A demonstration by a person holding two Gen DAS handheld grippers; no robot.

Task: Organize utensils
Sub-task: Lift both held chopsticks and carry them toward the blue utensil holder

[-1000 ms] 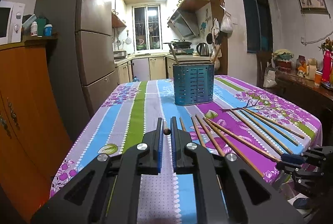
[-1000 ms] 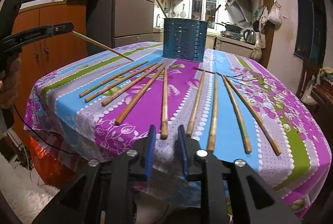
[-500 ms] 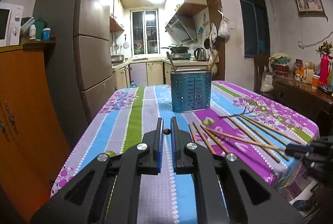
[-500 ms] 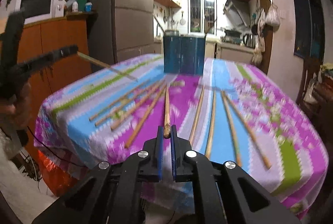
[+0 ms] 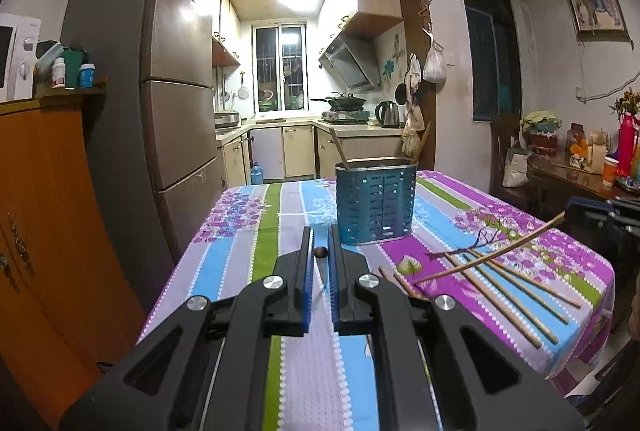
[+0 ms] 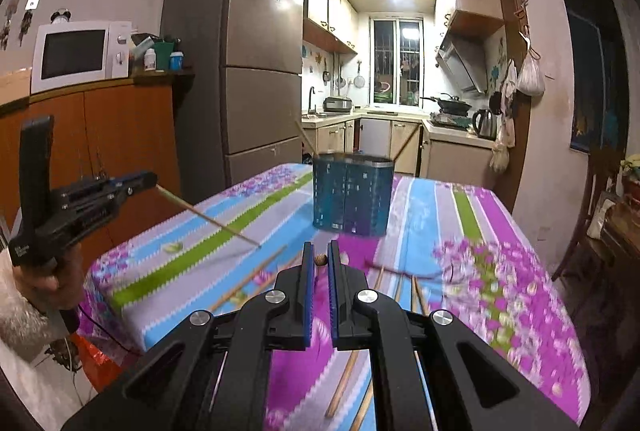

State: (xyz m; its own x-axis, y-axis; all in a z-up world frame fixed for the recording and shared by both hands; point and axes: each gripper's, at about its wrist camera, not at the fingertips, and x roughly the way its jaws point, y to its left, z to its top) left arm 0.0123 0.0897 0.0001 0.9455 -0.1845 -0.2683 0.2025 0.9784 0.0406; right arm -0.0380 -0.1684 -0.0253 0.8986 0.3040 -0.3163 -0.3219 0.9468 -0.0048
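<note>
Holder position: blue slotted holder [image 5: 374, 203] stands upright on the striped tablecloth [image 5: 240, 227], straight ahead of both grippers and a little to the right of the left one's line; in the right wrist view it sits [image 6: 352, 195] just right of centre, farther off than the loose chopsticks.
Left gripper: left gripper [image 5: 320, 251] is clamped on one chopstick, seen end-on as a round butt [image 5: 320, 251] between the blue pads; from the right wrist view that stick [image 6: 208, 217] juts forward and slightly down toward the table.
Right gripper: right gripper [image 6: 320, 259] is likewise closed on a chopstick butt [image 6: 320, 259]; its jaws have just been closing, and the stick is now between them. From the left wrist view this stick [image 5: 492, 251] slants from the gripper at the right edge down toward the table's middle.
Long axis: each held stick runs along its gripper's pointing line, nearly level, so I judge it must be tipped upright, tip down, to enter the holder's open top.
Nearer hand: hard to call; the left seems slightly closer and better lined up.
Remaining sticks: loose chopsticks [image 5: 508, 295] lie on the cloth between the grippers and the holder, long axes pointing roughly toward it.
Already inside: two sticks lean out of the holder [image 5: 340, 149].
Hard to see: holder's inner compartments are hidden; the right wrist view is motion-blurred; the gripped sticks' shafts are foreshortened in their own cameras; the right gripper body is cut off at the frame edge.
</note>
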